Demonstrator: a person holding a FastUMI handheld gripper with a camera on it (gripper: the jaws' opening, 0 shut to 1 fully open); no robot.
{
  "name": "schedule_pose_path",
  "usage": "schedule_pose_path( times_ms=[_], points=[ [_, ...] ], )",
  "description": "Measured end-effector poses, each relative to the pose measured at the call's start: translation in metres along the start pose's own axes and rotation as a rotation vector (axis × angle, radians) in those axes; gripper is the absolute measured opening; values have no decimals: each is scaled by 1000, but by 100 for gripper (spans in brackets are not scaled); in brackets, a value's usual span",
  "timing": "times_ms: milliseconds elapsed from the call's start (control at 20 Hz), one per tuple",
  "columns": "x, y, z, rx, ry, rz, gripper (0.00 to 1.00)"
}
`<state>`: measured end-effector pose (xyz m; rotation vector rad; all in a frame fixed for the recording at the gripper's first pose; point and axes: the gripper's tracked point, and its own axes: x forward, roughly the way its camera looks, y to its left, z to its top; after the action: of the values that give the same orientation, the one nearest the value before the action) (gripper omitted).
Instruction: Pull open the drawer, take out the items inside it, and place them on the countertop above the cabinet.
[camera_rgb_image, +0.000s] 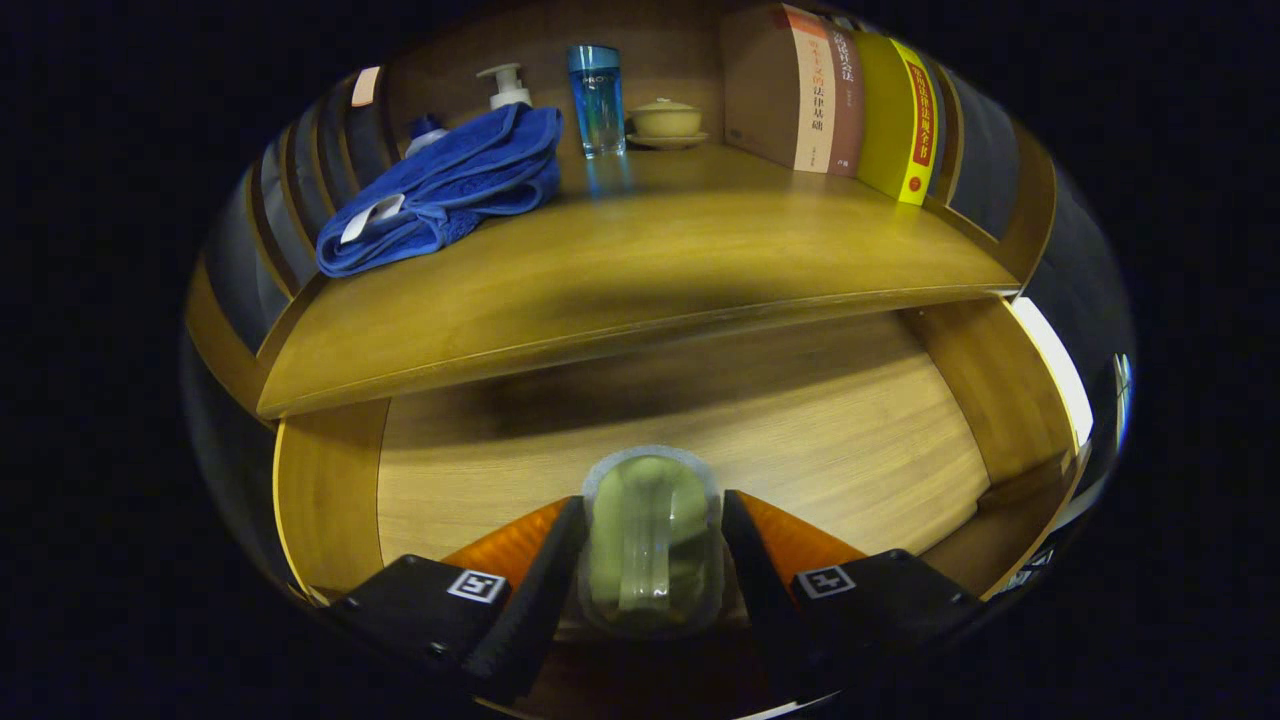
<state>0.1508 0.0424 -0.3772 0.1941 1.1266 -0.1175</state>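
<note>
Gripper view
- Jaws (652, 545): closed in from both sides on a clear plastic pack; each finger lies against one flank of the pack, so they read as clamped on it.
- Clear plastic pack (650, 535): sits squarely between the jaws, rounded end pointing ahead; pale green contents show through the wrap, what they are I cannot tell.
- Drawer (700, 430): pulled open, its light wood floor spreading ahead of the jaws and under the pack; whether the pack rests on that floor or hangs just above it I cannot tell.
- Drawer sides: wooden walls rise to the left and right of the jaws; a dark shadow crosses the floor at the far end, under the counter edge.
- Counter (640, 270): wooden top of the cabinet, beyond and above the jaws, its front edge overhanging the far part of the drawer.
- Blue towel (440, 190): folded loosely, on the counter far ahead and left of the jaws, a white tag on its near fold.
- Pump bottle (505, 85): white head, behind the towel.
- Blue-capped bottle (425, 130): mostly hidden by the towel, left of the pump bottle.
- Blue glass (597, 100): upright, straight beyond the jaws, just right of the towel.
- Lidded bowl (666, 122): yellowish, on a saucer, just right of the glass.
- Books (850, 100): upright in a row, far ahead and right of the jaws.
</note>
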Motion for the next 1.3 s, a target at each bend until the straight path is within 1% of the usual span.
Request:
schedule_pose_path(
  times_ms=[50, 100, 200, 350, 400, 500, 600, 750, 900, 1100, 1300],
  points=[
    [2, 1, -1, 1, 0, 1, 79],
    [0, -1, 0, -5, -5, -5, 73],
    [1, 1, 6, -6, -27, -5, 65],
    [-2, 2, 5, -19, -32, 1, 35],
    [-8, 0, 8, -22, -48, -11, 25],
    [-10, -7, 15, -38, -97, -36, 25],
    [-21, -4, 28, -53, -167, -27, 25],
    [-45, -2, 46, -69, -268, -19, 25],
    [-72, -6, 52, -88, -333, -36, 24],
    [-119, -9, 85, -146, -511, -46, 25],
    [-174, -16, 130, -139, -684, -60, 24]
  ],
)
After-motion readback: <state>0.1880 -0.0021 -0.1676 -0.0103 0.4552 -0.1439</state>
